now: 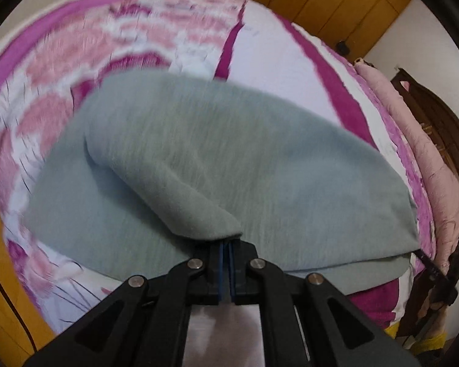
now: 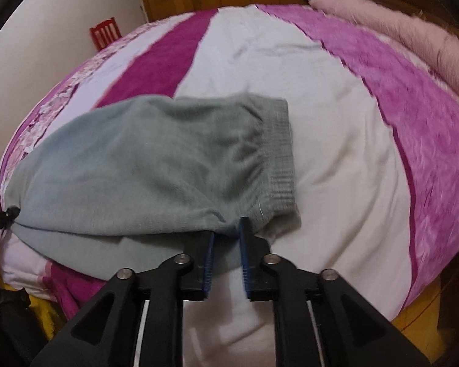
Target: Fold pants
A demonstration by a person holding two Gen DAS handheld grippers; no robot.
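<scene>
Pants [image 2: 156, 165] on bed [image 2: 336, 165], long axis left-right, waistband at right. Left gripper [image 1: 228, 241] clamped on folded edge. Right gripper [image 2: 228, 229] jaws parted around near hem, pads not pressing.

Pants [image 2: 143, 165]: soft matt grey fleece, ribbed cuff [image 2: 280, 159]. Bedspread [image 2: 336, 140]: plush-looking cloth, blurry. Gripper [image 1: 228, 270]: matt black plastic.
</scene>
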